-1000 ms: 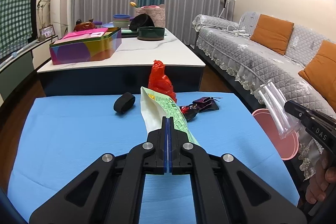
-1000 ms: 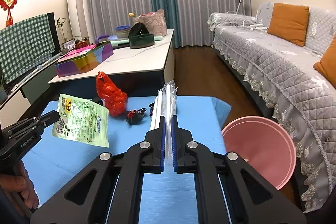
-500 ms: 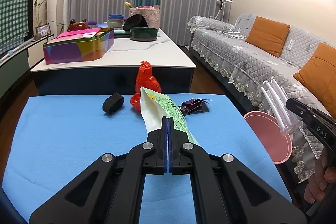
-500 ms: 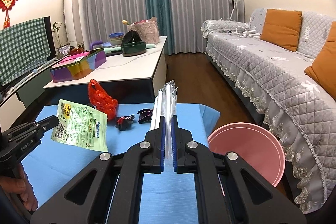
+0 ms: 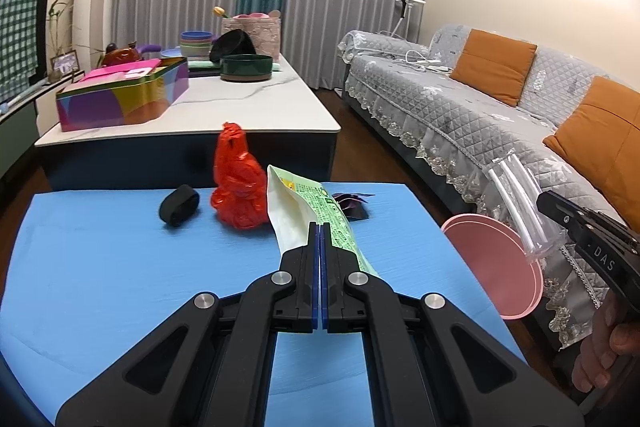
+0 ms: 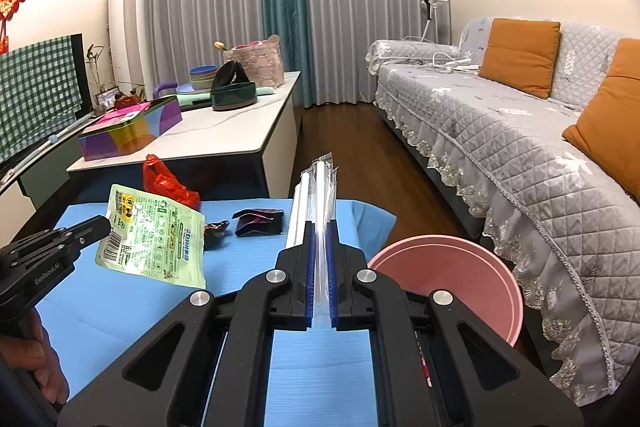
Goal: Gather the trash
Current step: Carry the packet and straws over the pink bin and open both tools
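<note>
My left gripper [image 5: 320, 227] is shut on a green and white snack pouch [image 5: 304, 203], held above the blue table [image 5: 100, 267]; the pouch also shows in the right wrist view [image 6: 152, 235]. My right gripper [image 6: 319, 227] is shut on a clear packet of white straws [image 6: 316, 187], which also shows in the left wrist view [image 5: 520, 207]. A pink bin [image 6: 452, 283] stands at the table's right edge, just right of the right gripper. On the table lie a red plastic bag [image 5: 238, 183], a black roll [image 5: 179, 204] and dark wrappers [image 6: 258, 221].
A white marble table [image 5: 224, 107] behind holds a colourful tin [image 5: 124, 99], bowls and a basket. A grey sofa [image 6: 500, 131] with orange cushions runs along the right. Wooden floor lies between them.
Both grippers have pulled back and risen slightly with their loads. The table items and pink bin look a little farther off.
</note>
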Motion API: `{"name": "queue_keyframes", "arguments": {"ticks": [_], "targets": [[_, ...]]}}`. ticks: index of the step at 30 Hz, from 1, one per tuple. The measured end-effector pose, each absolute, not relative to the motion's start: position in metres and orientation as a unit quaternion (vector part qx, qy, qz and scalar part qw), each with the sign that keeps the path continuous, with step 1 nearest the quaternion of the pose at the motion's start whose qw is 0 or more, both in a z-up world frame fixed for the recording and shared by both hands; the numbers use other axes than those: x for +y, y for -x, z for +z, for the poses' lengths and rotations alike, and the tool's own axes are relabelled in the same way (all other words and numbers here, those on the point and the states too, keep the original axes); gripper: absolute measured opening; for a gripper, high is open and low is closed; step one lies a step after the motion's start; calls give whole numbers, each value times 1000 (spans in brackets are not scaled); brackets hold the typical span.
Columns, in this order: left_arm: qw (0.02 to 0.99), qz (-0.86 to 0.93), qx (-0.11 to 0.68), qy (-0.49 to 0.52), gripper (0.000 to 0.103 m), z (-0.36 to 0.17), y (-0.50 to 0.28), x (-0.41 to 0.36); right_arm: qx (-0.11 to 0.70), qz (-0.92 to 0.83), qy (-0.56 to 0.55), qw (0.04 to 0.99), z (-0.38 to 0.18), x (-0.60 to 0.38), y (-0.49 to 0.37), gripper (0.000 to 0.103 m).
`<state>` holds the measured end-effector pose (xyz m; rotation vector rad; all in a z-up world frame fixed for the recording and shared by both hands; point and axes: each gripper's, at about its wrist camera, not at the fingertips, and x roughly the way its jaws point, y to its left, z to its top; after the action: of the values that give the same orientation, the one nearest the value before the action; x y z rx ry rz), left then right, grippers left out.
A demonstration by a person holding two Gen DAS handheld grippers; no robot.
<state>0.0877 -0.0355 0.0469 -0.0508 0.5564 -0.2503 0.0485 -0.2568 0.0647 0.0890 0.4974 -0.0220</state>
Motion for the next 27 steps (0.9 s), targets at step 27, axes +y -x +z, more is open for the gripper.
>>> {"name": "queue_keyframes", "arguments": {"ticks": [27], "targets": [[941, -186, 281, 23, 0, 33, -106, -118, 248, -83, -59, 963, 53, -331, -42, 6]]}}
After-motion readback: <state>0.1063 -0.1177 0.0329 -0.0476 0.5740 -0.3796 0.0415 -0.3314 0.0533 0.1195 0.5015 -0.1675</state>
